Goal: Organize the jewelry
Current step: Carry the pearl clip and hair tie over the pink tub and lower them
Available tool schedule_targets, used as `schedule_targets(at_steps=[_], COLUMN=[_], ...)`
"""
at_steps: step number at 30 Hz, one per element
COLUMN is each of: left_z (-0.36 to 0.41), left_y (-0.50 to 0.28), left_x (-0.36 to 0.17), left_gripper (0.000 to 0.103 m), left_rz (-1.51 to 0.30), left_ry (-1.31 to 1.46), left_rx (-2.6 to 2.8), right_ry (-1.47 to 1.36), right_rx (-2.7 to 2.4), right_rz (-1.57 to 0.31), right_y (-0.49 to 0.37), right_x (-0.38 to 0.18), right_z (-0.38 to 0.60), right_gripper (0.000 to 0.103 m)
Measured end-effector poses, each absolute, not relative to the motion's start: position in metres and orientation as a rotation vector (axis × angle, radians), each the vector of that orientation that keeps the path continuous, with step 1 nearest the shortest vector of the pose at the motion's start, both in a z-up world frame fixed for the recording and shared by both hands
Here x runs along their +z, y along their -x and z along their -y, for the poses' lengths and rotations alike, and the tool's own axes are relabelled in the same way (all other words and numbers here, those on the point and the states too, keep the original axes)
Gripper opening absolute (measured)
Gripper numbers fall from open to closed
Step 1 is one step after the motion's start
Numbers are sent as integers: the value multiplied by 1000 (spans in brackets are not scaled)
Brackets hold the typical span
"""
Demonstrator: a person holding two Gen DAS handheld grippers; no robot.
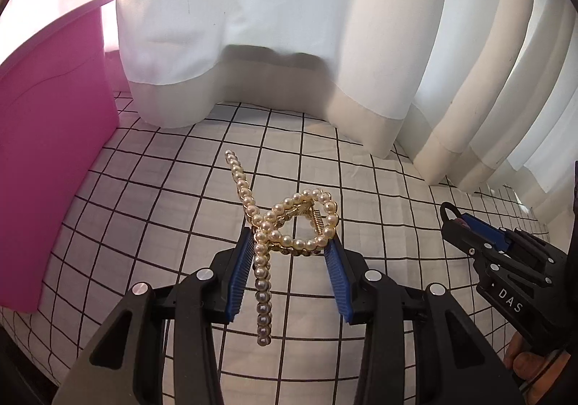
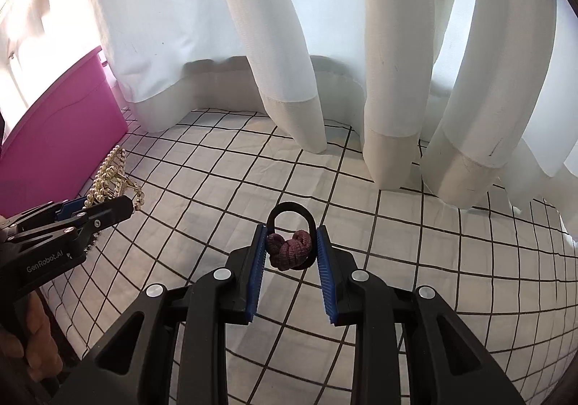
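My left gripper (image 1: 293, 242) is shut on a pearl hair claw clip (image 1: 289, 224) with a gold spring, held above the checked cloth (image 1: 180, 210). The clip also shows in the right wrist view (image 2: 112, 177), by the left gripper (image 2: 103, 208). My right gripper (image 2: 292, 237) is shut on a black hair tie with a maroon knitted knot (image 2: 290, 248), held above the cloth. The right gripper shows in the left wrist view (image 1: 466, 224) at the right, with the tie's black loop (image 1: 449, 210) at its tip.
A pink plastic box (image 1: 50, 159) stands on the cloth at the left, also in the right wrist view (image 2: 61, 138). White curtains (image 1: 289, 26) hang along the back and right, their hems resting on the cloth.
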State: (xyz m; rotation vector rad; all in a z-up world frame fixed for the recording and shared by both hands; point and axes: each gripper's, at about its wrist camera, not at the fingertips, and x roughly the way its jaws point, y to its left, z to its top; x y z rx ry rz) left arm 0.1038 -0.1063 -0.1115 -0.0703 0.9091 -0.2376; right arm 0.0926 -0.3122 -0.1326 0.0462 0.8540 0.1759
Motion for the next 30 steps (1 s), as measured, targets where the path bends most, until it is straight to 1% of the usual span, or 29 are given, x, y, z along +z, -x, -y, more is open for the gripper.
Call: schedule_targets(at_steps=[4, 10, 18, 24, 30], left_z=[100, 80, 28, -22, -84], left_y=[-80, -30, 25, 42, 27], left_x=[-94, -51, 5, 45, 70], left_gripper=[39, 39, 39, 39, 39], left_rz=[-874, -800, -715, -637, -597], left_ry=[89, 129, 182, 193, 204], left_rx=[-192, -106, 43, 137, 192], right_ry=[-17, 25, 75, 103, 104], right_rx=[234, 344, 512, 605, 657], right_rz=[-818, -750, -669, -616, -582], right_y=[-67, -40, -23, -26, -53], right_x=[-111, -74, -28, 5, 37], right_z=[306, 288, 239, 187, 129], right_gripper=[27, 27, 27, 27, 27])
